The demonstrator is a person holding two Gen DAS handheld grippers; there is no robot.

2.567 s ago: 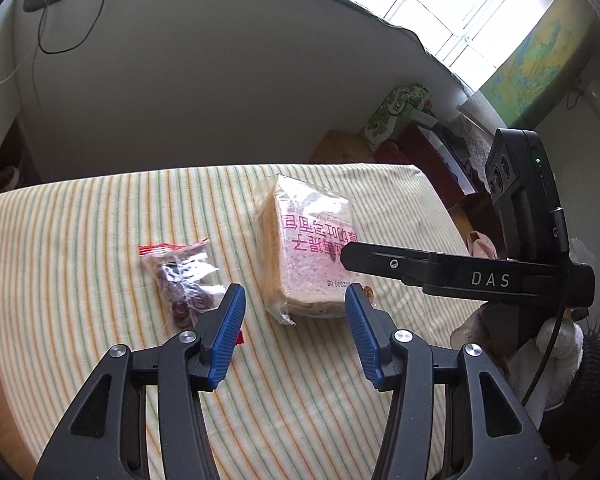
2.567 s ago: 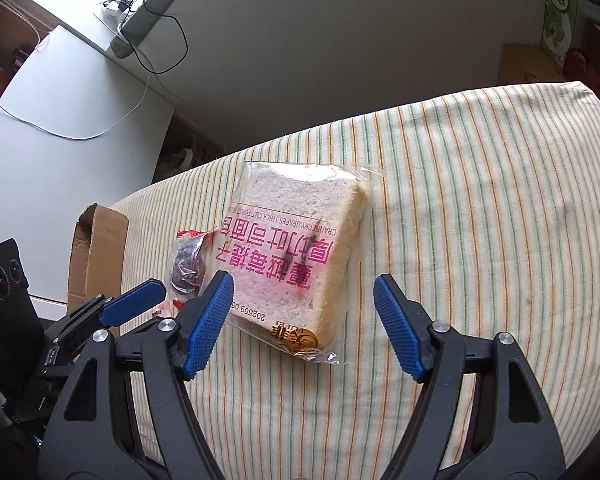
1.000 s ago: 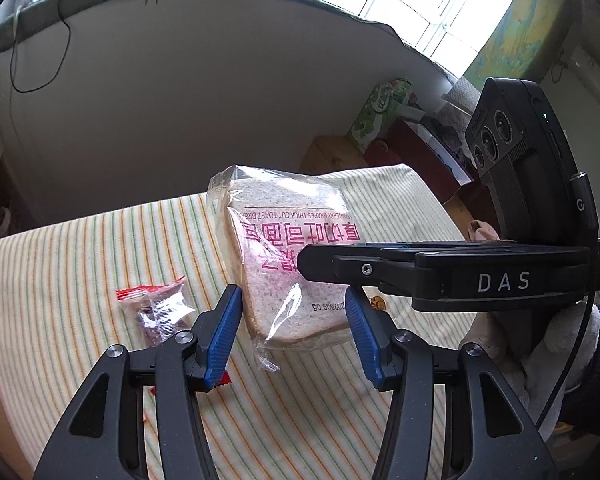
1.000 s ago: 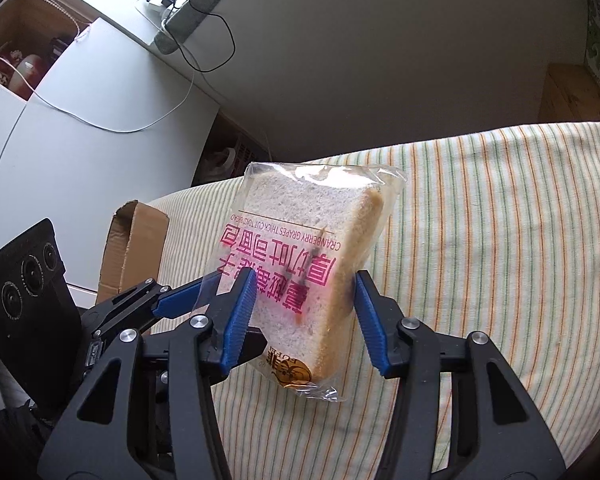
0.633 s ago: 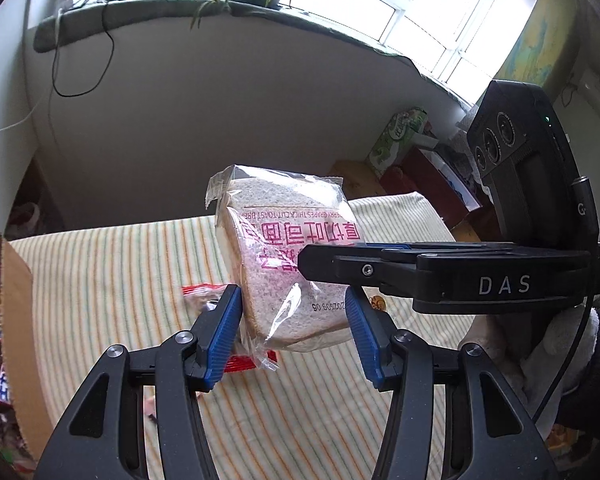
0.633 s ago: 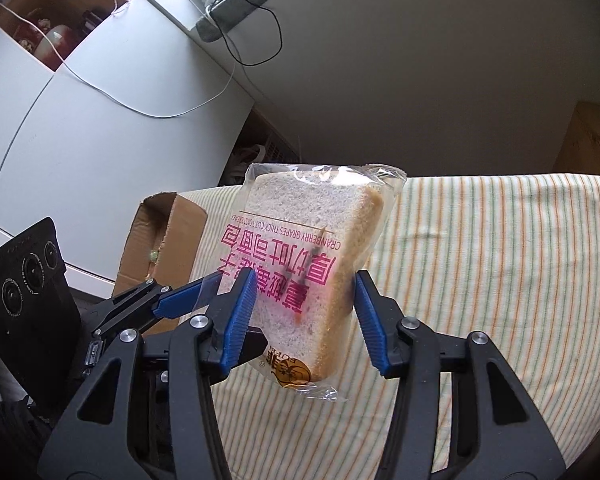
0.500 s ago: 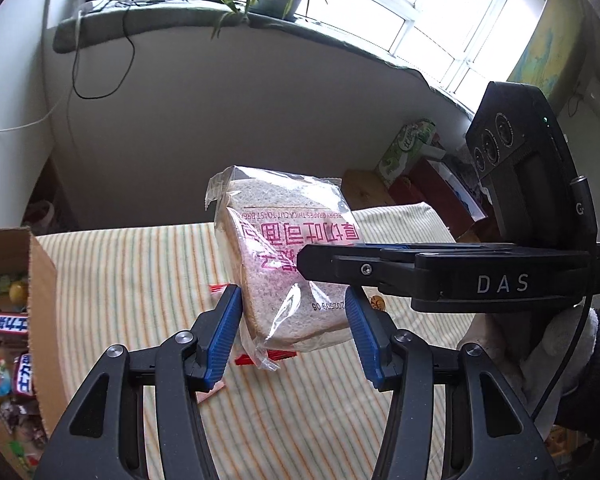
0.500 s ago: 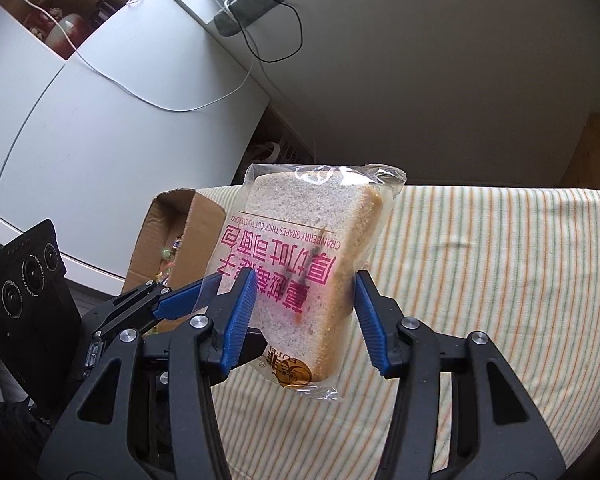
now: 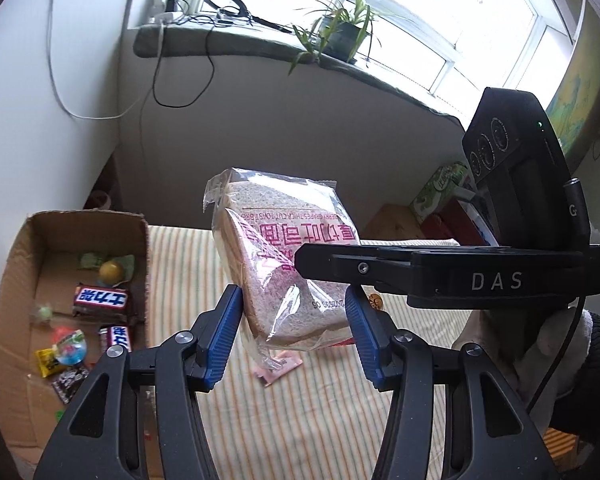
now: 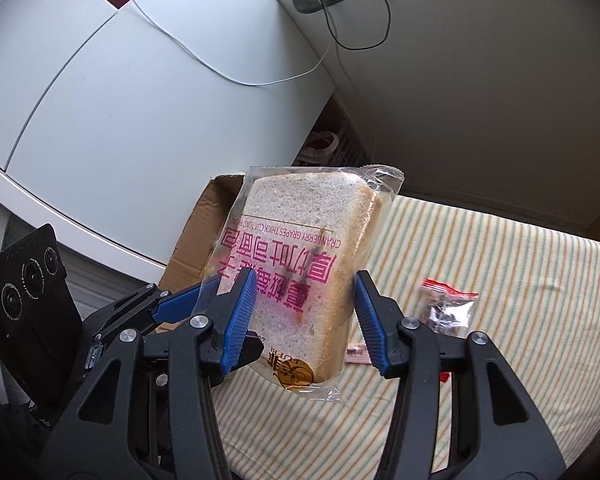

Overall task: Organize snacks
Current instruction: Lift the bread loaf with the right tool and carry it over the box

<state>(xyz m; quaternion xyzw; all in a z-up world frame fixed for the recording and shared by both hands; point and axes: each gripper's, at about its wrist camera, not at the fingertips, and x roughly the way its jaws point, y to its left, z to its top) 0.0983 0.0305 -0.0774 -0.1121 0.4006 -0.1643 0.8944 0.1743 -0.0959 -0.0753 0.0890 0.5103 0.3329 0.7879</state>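
Observation:
A clear bag of sliced bread (image 9: 284, 272) with pink lettering hangs in the air above the striped table (image 9: 180, 264). My left gripper (image 9: 291, 294) is shut on its lower part, a blue pad on each side. My right gripper (image 10: 305, 278) is shut on the same bread bag (image 10: 308, 256), its black body (image 9: 440, 276) crossing the left wrist view from the right. An open cardboard box (image 9: 80, 224) stands at the table's left end, holding chocolate bars and several wrapped candies. In the right wrist view the box (image 10: 196, 232) sits just behind the bag.
A small clear packet with a red top (image 10: 448, 308) and a pink sachet (image 9: 278, 368) lie on the cloth under and right of the bag. A white cabinet (image 10: 140, 100) stands behind the box. A windowsill with a plant (image 9: 340, 36) and cables runs along the back.
Both grippers have carried the bread bag up and to the left across the table. The cardboard box has come into view on the left, and the small packet has dropped behind on the right.

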